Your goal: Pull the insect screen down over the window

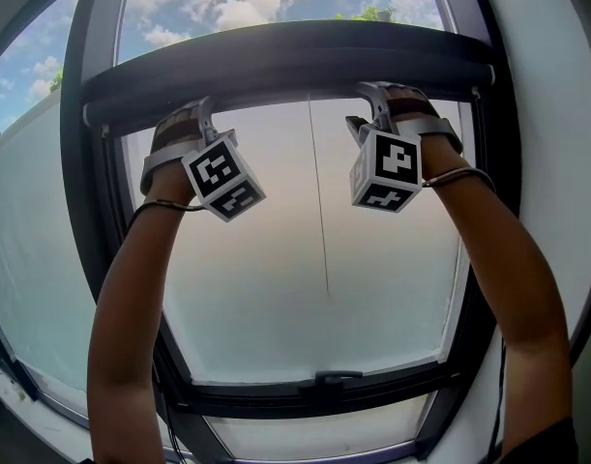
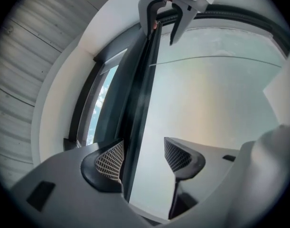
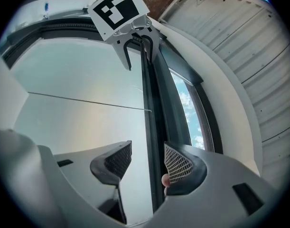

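The insect screen's dark bar (image 1: 295, 61) lies across the upper part of the window frame (image 1: 87, 162), with blue sky and clouds above the bar and a pale, hazy pane (image 1: 276, 288) below it. Both arms reach up to the bar: the left gripper (image 1: 204, 112) meets it near its left end, the right gripper (image 1: 372, 100) near its right end. In each gripper view the jaws stand wide apart with the bar running between them, neither pad pressing on it, so nothing is gripped. A thin cord (image 1: 319, 201) hangs from the bar's middle, between the two grippers.
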